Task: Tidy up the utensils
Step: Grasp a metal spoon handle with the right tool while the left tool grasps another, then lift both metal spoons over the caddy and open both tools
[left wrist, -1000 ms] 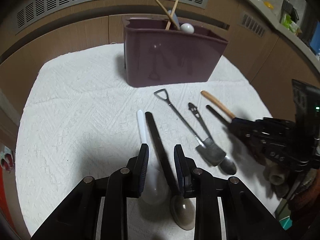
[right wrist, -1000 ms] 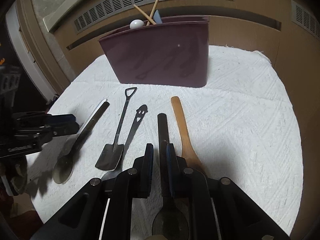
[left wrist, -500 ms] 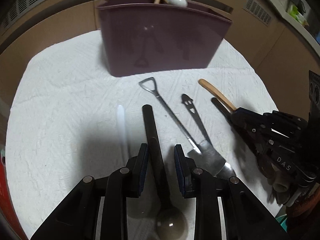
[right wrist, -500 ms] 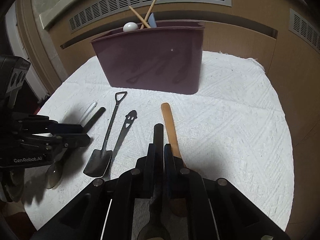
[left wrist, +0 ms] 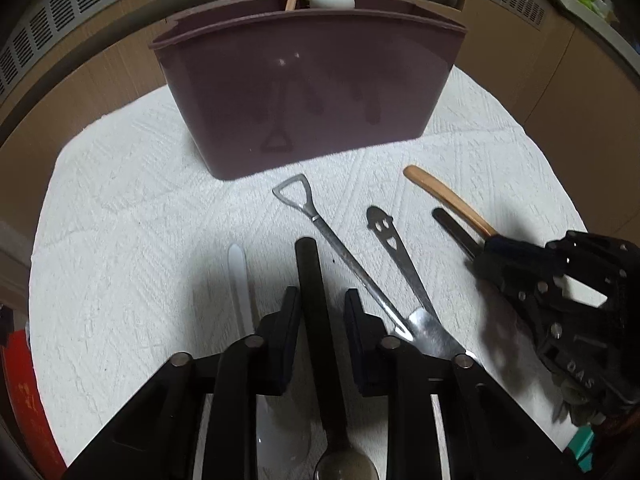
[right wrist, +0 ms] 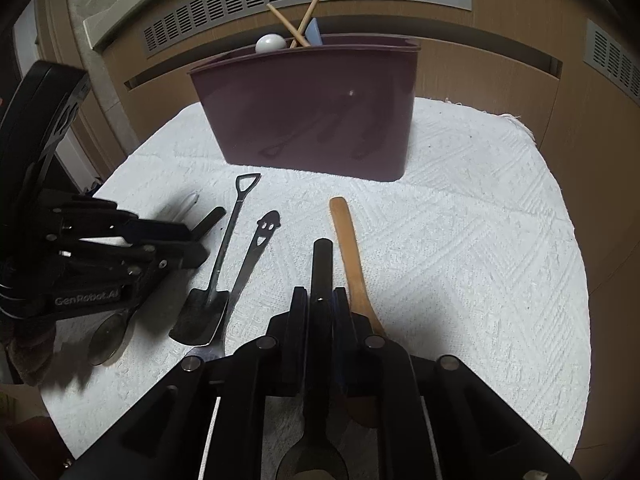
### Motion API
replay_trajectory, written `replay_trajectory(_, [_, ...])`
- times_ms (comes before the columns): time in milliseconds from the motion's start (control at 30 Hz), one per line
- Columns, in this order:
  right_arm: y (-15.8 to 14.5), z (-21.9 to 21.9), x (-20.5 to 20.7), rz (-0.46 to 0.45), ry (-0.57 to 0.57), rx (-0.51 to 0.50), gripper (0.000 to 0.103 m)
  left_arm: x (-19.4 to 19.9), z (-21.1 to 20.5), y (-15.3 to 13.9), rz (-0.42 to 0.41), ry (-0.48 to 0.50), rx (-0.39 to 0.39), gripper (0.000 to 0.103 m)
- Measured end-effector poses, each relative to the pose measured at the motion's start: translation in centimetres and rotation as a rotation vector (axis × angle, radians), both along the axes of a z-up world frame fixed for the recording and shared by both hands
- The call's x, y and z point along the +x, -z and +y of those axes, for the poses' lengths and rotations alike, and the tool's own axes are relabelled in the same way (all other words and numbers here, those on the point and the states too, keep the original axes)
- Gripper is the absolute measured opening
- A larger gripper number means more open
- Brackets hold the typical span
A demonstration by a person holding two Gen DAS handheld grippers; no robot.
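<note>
Tabletop, covered by a white textured cloth (left wrist: 120, 264). On the cloth: one maroon utensil holder (left wrist: 308, 96), upright, at the far side. In front of the holder, a row of loose utensils: white plastic spoon (left wrist: 240, 280), black-handled spoon (left wrist: 314, 300), shovel-shaped spoon (left wrist: 328, 236), smiley-handled utensil (left wrist: 394, 252), second black-handled spoon (right wrist: 322, 268), wooden spoon (right wrist: 350, 256).
</note>
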State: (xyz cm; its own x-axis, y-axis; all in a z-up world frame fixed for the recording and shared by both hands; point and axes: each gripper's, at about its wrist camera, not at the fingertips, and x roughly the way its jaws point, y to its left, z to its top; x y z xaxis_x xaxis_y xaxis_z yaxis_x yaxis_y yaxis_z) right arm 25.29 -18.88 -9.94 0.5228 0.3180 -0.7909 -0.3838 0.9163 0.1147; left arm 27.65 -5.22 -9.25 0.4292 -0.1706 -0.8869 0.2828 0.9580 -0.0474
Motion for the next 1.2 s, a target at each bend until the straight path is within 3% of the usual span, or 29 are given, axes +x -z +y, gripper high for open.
replay_trajectory(200, [0.3, 0.5, 0.7, 0.033, -0.017, -0.014, 0.017, -2.1, 2.6, -0.8, -0.045, -0.062, -0.163, 0.012])
replay_trajectory(333, [0.2, 0.6, 0.6, 0.034, -0.013, -0.035, 0.012, -4.6, 4.6, -3.3, -0.156, -0.098, -0.249, 0.012])
replay_trajectory(400, [-0.2, 0.1, 0.2, 0.033, -0.010, 0.005, 0.012, -5.8, 5.5, -4.7, -0.209, -0.111, -0.291, 0.012])
replay_trajectory(633, [-4.6, -1.9, -3.0, -0.113, 0.043, 0.122, 0.012, -8.2, 7.9, -8.4, -0.346, -0.152, -0.397, 0.012])
replay_trajectory(767, [-6.8, -1.7, -4.5, -0.218, 0.059, 0.113, 0.012, -8.6, 8.1, -8.8, -0.366, -0.159, -0.410, 0.012])
replay_trajectory(900, [-7.7, -1.6, -4.5, -0.255, 0.078, 0.130, 0.012, -8.1, 7.9, -9.5, -0.380, -0.167, -0.433, 0.012])
replay_trajectory(1000, [-10.7, -2.0, -3.8, -0.363, 0.109, 0.152, 0.012, -6.6, 7.5, -13.0, -0.469, -0.143, -0.457, 0.012])
replay_trajectory(1100, [-16.9, -2.0, -2.7, -0.584, 0.130, 0.180, 0.012, -5.0, 7.2, -18.4, -0.672, -0.121, -0.495, 0.012])
replay_trajectory(1167, [-19.9, -1.8, -1.8, -0.712, 0.145, 0.207, 0.012, -3.4, 7.2, -21.0, -0.810, -0.131, -0.518, 0.012])
replay_trajectory(1200, [-20.8, -1.7, -1.4, -0.751, 0.154, 0.224, 0.012, -2.7, 7.3, -21.4, -0.840, -0.138, -0.527, 0.012])
